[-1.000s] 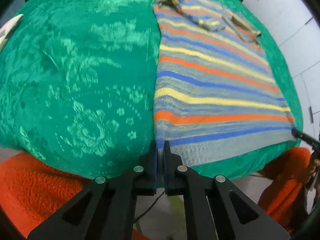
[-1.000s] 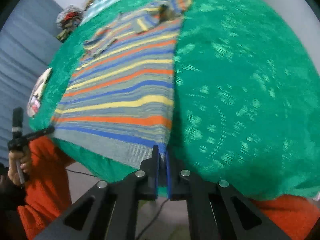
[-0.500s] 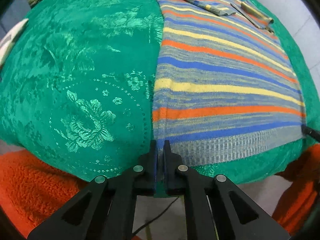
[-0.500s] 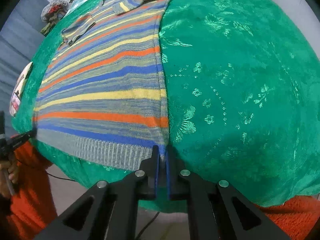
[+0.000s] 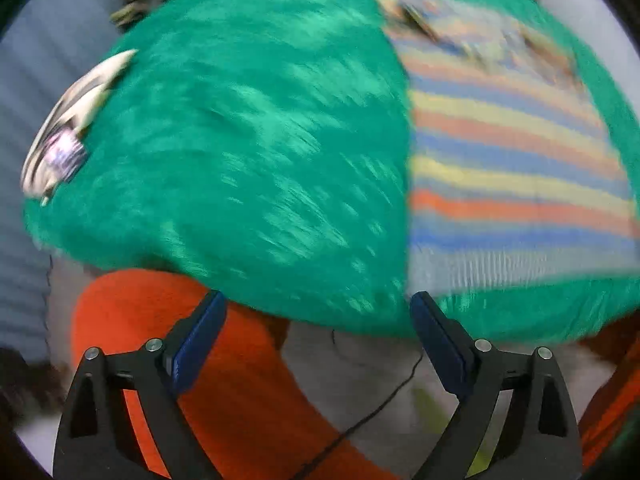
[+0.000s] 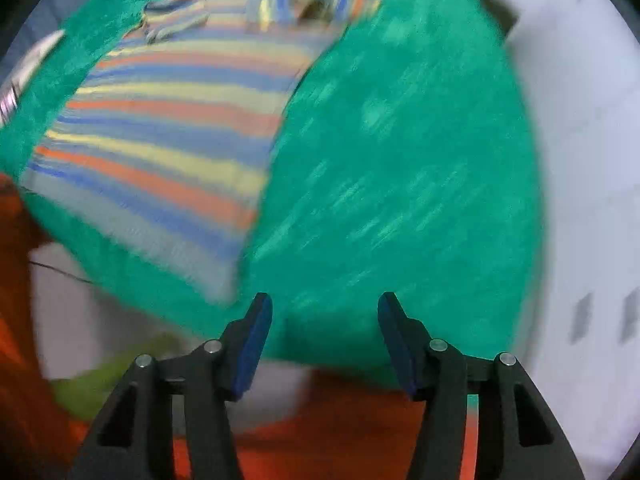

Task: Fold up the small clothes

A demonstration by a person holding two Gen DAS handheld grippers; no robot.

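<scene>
A striped knit sweater [image 5: 516, 184] in blue, orange, yellow and grey lies flat on the green patterned cloth [image 5: 260, 168]. Its ribbed grey hem faces me. In the left wrist view the sweater fills the right side. My left gripper [image 5: 318, 314] hangs over the cloth's near edge, left of the hem corner, its jaws opening wide with nothing between them. In the right wrist view the sweater [image 6: 172, 128] lies at the upper left. My right gripper [image 6: 324, 314] is just right of the hem corner, jaws opening, empty. Both views are motion-blurred.
An orange fleece garment [image 5: 224, 392] on the person fills the bottom of both views. A pale printed object [image 5: 68, 128] lies at the cloth's left edge. A thin dark cable [image 5: 372, 416] runs across the floor below. White wall panels [image 6: 592, 200] stand at the right.
Both grippers were shut on the sweater's two hem corners. They have let go, spread their jaws and lifted away, and the sweater lies flat on the cloth.
</scene>
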